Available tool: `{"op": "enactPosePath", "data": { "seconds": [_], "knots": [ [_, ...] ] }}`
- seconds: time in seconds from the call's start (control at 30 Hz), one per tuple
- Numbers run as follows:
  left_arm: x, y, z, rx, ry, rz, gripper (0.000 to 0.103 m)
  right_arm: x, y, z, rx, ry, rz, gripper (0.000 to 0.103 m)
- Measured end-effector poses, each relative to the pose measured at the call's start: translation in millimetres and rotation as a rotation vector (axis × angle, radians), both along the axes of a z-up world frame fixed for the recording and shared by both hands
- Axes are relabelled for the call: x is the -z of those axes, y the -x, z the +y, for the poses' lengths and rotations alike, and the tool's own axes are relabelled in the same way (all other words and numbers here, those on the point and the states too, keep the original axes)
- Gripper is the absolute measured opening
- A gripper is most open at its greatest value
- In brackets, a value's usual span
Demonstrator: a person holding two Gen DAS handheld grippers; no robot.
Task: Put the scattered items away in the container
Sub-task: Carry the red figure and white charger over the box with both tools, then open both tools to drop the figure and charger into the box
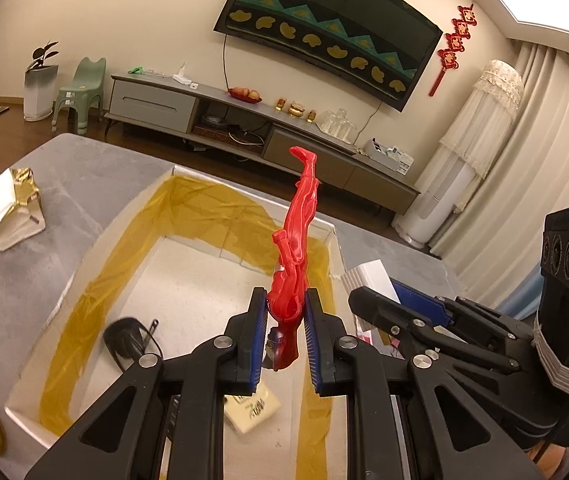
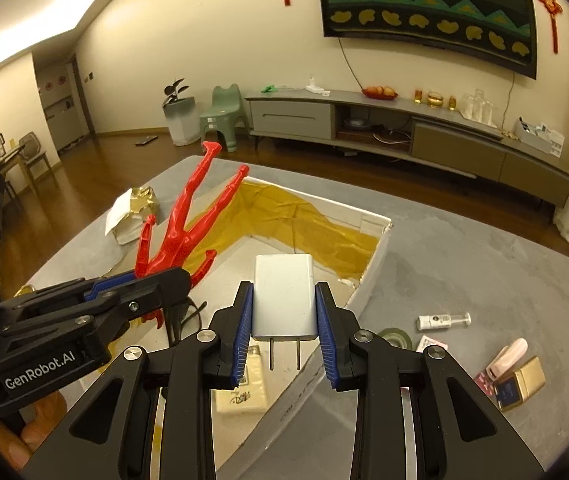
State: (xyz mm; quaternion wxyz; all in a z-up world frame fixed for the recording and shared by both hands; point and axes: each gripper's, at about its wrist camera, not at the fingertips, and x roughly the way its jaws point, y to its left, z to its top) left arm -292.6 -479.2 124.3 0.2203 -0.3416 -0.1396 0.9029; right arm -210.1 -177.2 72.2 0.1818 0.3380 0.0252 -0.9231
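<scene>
Both tongs are squeezing something over the box. Left gripper [image 1: 284,316] has its blue pads pressed on a red toy figure [image 1: 298,232], which hangs upside down with its legs pointing up toward twelve o'clock. Right gripper [image 2: 284,320] has its pads tight on the two sides of a white charger [image 2: 284,296], and the charger's two metal prongs point back at the camera, toward six o'clock. Under them lies the grey table [image 2: 464,248], the biggest thing. On it sits the white box [image 2: 372,276], open at the top, with yellow tape along its inside walls. In the left wrist view the box fills the middle, and the right gripper shows at three o'clock. In the right wrist view the left gripper shows at nine o'clock with the red figure sticking up from it. Inside the box, a black thing with a thin cord [image 1: 124,338] lies at about eight o'clock from the left tongs, and a pale yellow packet [image 2: 240,392] lies flat just below the charger. Outside the box, a crumpled gold and white bag [image 1: 12,208] sits at ten o'clock in the left wrist view. At four o'clock in the right wrist view rest a gold box [image 2: 520,384], a pink tube [image 2: 508,360], a small white bottle [image 2: 442,321] and a green tape roll [image 2: 394,337], all near each other.
</scene>
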Motion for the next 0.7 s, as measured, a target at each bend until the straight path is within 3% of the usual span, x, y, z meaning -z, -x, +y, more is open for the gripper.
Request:
{"op": "enactPosePath", "data": {
  "seconds": [0.23, 0.47, 0.7],
  "knots": [
    [-2.3, 23.3, -13.3, -0.022, 0.033, -0.022, 0.019, 1.6, 19.1, -9.7, -0.015, 0.002, -0.013, 0.032],
    [12.8, 56.2, -19.1, -0.033, 0.069, -0.123, 0.019, 12.3, 42.6, -24.7, -0.055, -0.014, -0.047, 0.032],
    [29.3, 75.3, -25.4, -0.033, 0.015, -0.242, 0.019, 29.3, 59.3, -29.0, -0.062, -0.038, -0.095, 0.032]
  ]
}}
